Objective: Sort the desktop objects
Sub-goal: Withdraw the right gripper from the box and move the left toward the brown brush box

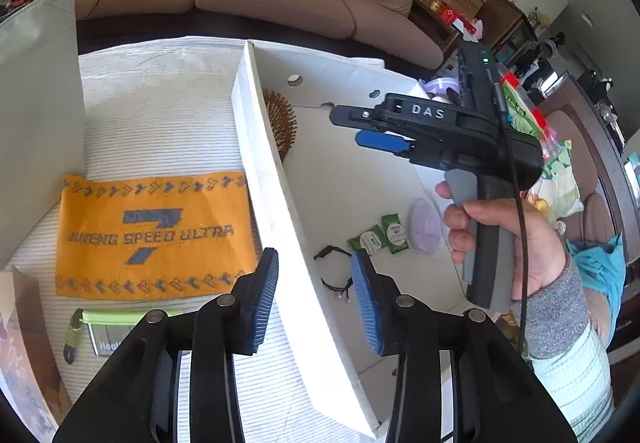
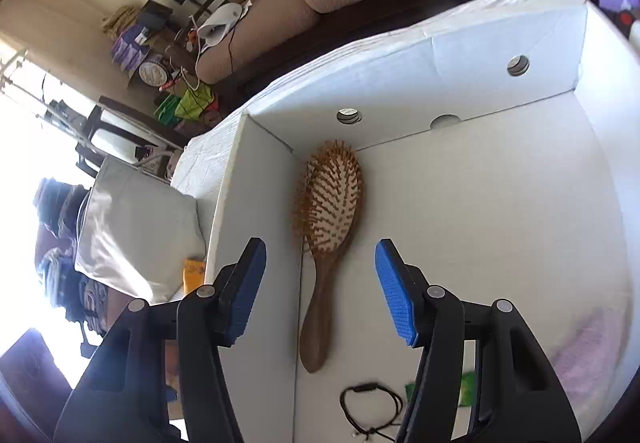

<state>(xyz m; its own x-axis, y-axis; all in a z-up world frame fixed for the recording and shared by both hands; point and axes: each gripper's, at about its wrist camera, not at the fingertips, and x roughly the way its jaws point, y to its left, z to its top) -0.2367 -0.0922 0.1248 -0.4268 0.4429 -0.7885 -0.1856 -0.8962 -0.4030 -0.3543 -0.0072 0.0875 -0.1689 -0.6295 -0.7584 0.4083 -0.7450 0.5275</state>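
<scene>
Desktop objects, left wrist view: most already sit in the white box (image 1: 280,179). Hairbrush (image 1: 282,123) lies far along its left wall, black cord bracelet (image 1: 334,271) near, two green packets (image 1: 384,237) and a lilac pad (image 1: 426,229) to the right. Still outside on the striped cloth, left of the box: orange towel (image 1: 154,235) and a green-lidded pouch (image 1: 116,331), prob. next to go in. Left gripper (image 1: 316,301) is spread wide w/ nothing in it, straddling the box's left wall, which looks like waiting. Right gripper (image 1: 362,127) hangs over the box interior; its fingers look apart here.

Right wrist view: right gripper (image 2: 320,287) is wide apart, empty, above the hairbrush (image 2: 330,227) handle. Brush lies flat against the left wall w/ bristles up, so it seems set down and let go. Bracelet (image 2: 370,409) lies near, clear of the brush.
</scene>
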